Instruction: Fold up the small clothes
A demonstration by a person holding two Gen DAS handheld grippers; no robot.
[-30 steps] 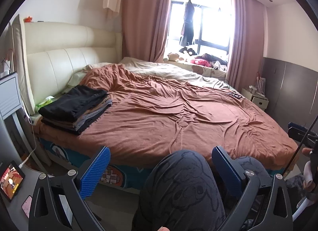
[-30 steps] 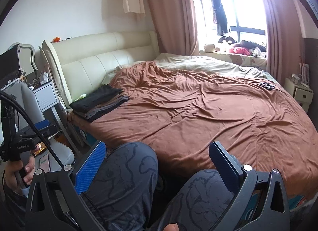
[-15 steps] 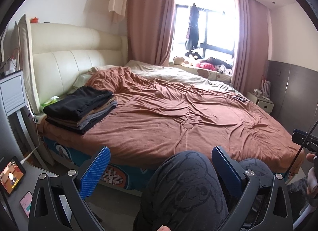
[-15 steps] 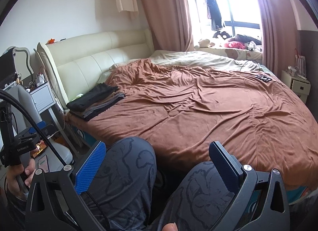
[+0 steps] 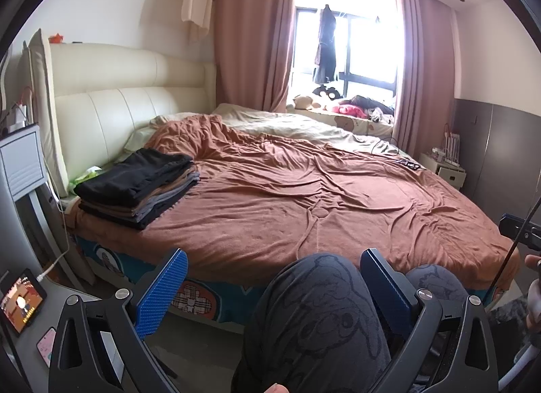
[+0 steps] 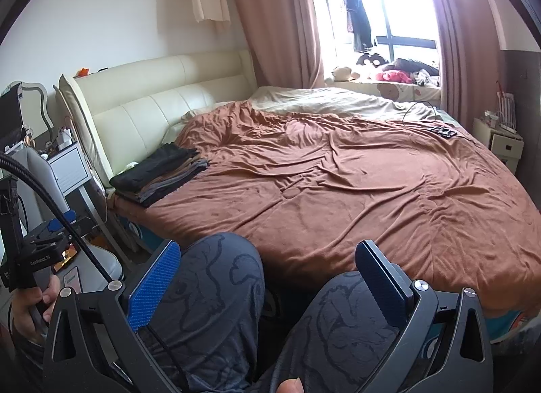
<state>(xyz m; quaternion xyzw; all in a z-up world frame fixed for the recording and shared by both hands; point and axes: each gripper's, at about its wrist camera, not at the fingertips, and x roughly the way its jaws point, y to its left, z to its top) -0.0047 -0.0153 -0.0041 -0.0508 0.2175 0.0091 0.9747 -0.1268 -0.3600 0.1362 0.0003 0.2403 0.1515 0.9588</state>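
Folded clothes (image 5: pixel 135 187) stacked; both claws wide, empty.

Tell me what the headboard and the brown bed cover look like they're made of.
Headboard: cream leather or faux leather, judging by its smooth sheen and padded, stitched panels. Brown bed cover: soft matte fabric, possibly brushed microfiber or jersey, lying in fine creases without shine.

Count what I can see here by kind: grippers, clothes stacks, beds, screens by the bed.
Grippers: 2, left gripper and right gripper, both open
Clothes stack: 1
Bed: 1
Lit tablet: 1
Phone: 1
Total: 6
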